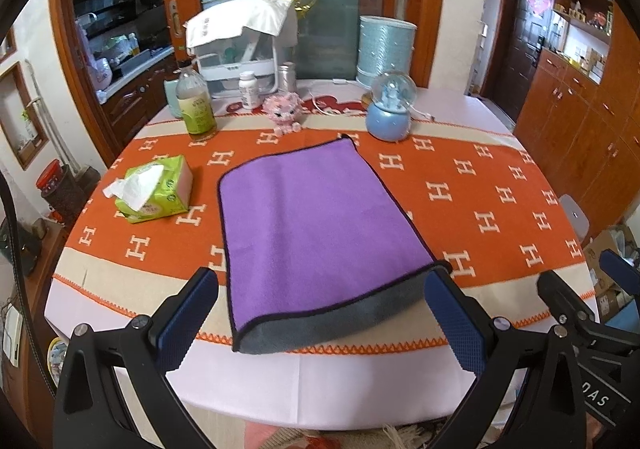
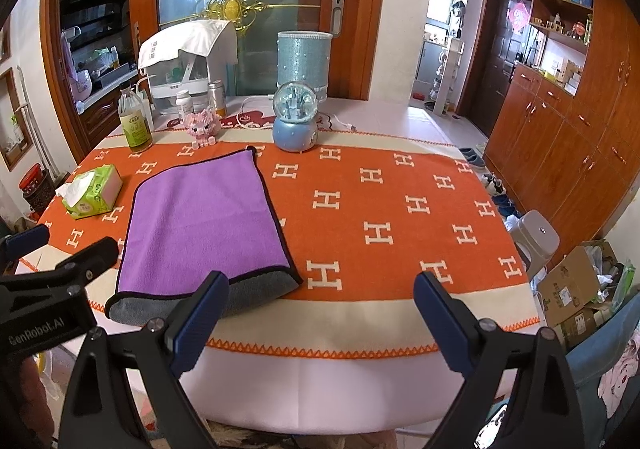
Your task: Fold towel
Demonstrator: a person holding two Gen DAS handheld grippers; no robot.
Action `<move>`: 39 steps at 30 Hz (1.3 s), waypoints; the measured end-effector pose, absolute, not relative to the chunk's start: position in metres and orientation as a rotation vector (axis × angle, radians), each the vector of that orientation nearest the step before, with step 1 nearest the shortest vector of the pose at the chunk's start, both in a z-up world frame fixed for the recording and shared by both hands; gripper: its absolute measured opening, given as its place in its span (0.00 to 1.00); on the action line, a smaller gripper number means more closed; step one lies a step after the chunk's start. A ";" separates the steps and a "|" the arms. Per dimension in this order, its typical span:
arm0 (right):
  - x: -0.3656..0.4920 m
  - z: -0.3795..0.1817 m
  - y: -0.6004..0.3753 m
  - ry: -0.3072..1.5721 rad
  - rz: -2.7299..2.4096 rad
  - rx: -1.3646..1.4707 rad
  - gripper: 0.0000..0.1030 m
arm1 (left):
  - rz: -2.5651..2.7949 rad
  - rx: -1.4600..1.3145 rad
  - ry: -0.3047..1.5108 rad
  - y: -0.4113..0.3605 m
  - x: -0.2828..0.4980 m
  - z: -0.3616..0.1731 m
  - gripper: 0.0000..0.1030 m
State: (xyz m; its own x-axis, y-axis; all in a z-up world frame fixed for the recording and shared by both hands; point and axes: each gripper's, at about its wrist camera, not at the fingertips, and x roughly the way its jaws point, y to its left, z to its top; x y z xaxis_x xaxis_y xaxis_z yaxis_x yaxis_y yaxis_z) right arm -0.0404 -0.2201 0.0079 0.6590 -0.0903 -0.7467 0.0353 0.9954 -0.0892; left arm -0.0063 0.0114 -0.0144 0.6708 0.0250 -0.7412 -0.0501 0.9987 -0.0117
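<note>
Hovering released at the near edge, the left tongs (image 1: 320, 313) and right tongs (image 2: 320, 313) grasp nothing. Beyond them the purple towel (image 1: 316, 225) lies folded on the surface (image 2: 400, 209), tissue pack (image 1: 156, 189) beside it.

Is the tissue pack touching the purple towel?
Apart. In the left wrist view, a strip of orange tablecloth shows between the tissue pack and the towel; the right wrist view shows the same gap.

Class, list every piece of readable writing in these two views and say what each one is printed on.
"GenRobot.AI": left hand-held gripper, seen from the right wrist.
"DAS": partial text on the right hand-held gripper, seen from the left wrist.
"H": repeated across the orange tablecloth.
Bottle label and tissue pack: too blurred to read.
</note>
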 end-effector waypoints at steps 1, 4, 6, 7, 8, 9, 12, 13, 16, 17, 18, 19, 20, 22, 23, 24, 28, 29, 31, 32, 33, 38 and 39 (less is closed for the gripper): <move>-0.038 0.009 -0.220 0.840 -0.071 -0.073 0.92 | 0.052 -0.036 0.829 0.015 -0.006 -0.013 0.99; -0.033 0.013 -0.220 0.819 -0.069 -0.083 0.92 | 0.086 -0.055 0.815 0.023 -0.001 -0.008 0.99; -0.028 0.016 -0.220 0.807 -0.061 -0.089 0.92 | 0.105 -0.054 0.807 0.030 0.001 -0.005 0.99; -0.026 0.017 -0.220 0.803 -0.054 -0.091 0.92 | 0.117 -0.048 0.804 0.033 0.006 -0.003 0.99; -0.024 0.017 -0.219 0.800 -0.047 -0.092 0.92 | 0.132 -0.040 0.799 0.036 0.006 -0.003 0.99; -0.022 0.018 -0.218 0.796 -0.039 -0.095 0.92 | 0.145 -0.034 0.794 0.040 0.007 -0.003 0.99; -0.013 0.016 -0.214 0.789 -0.019 -0.117 0.92 | 0.182 -0.021 0.797 0.051 0.011 -0.007 0.99; -0.009 0.015 -0.214 0.791 -0.012 -0.121 0.92 | 0.196 -0.020 0.801 0.056 0.013 -0.010 0.99; 0.002 0.009 -0.214 0.809 0.027 -0.115 0.92 | 0.225 -0.027 0.814 0.070 0.019 -0.017 0.99; 0.006 0.006 -0.214 0.818 0.036 -0.113 0.92 | 0.233 -0.030 0.818 0.074 0.021 -0.019 0.99; 0.011 0.002 -0.215 0.828 0.049 -0.113 0.92 | 0.242 -0.033 0.822 0.078 0.023 -0.023 0.99; 0.014 -0.002 -0.216 0.835 0.056 -0.114 0.92 | 0.254 -0.037 0.827 0.084 0.024 -0.027 0.99; 0.020 -0.007 -0.217 0.849 0.056 -0.119 0.92 | 0.264 -0.041 0.832 0.089 0.025 -0.030 0.99; 0.030 -0.015 -0.218 0.871 0.053 -0.124 0.92 | 0.270 -0.060 0.850 0.099 0.028 -0.038 0.99; 0.034 -0.018 -0.219 0.881 0.056 -0.122 0.92 | 0.267 -0.076 0.865 0.105 0.030 -0.043 0.99; 0.038 -0.021 -0.220 0.893 0.060 -0.119 0.92 | 0.264 -0.091 0.880 0.109 0.031 -0.048 0.99; 0.048 -0.031 -0.223 0.907 0.075 -0.107 0.92 | 0.259 -0.132 0.913 0.122 0.035 -0.065 0.99; 0.050 -0.033 -0.224 0.905 0.080 -0.103 0.92 | 0.260 -0.138 0.915 0.126 0.034 -0.069 0.99; 0.053 -0.035 -0.224 0.901 0.085 -0.093 0.91 | 0.260 -0.153 0.922 0.132 0.035 -0.076 0.99; 0.055 -0.037 -0.225 0.901 0.088 -0.087 0.91 | 0.260 -0.159 0.924 0.133 0.036 -0.079 0.99; 0.057 -0.040 -0.226 0.904 0.093 -0.077 0.91 | 0.261 -0.163 0.926 0.135 0.036 -0.082 0.99; 0.063 -0.054 -0.224 0.913 0.117 -0.096 0.91 | 0.241 -0.165 0.921 0.140 0.034 -0.094 0.99; 0.064 -0.057 -0.223 0.914 0.121 -0.112 0.89 | 0.225 -0.163 0.915 0.140 0.033 -0.096 0.99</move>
State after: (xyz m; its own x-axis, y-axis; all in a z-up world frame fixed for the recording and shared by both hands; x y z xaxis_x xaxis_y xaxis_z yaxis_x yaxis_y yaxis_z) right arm 0.0636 -0.2230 -0.0567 0.6042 0.0570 -0.7948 -0.1525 0.9873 -0.0452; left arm 0.0335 0.1402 -0.0961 0.5892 0.1234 -0.7985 -0.2615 0.9642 -0.0440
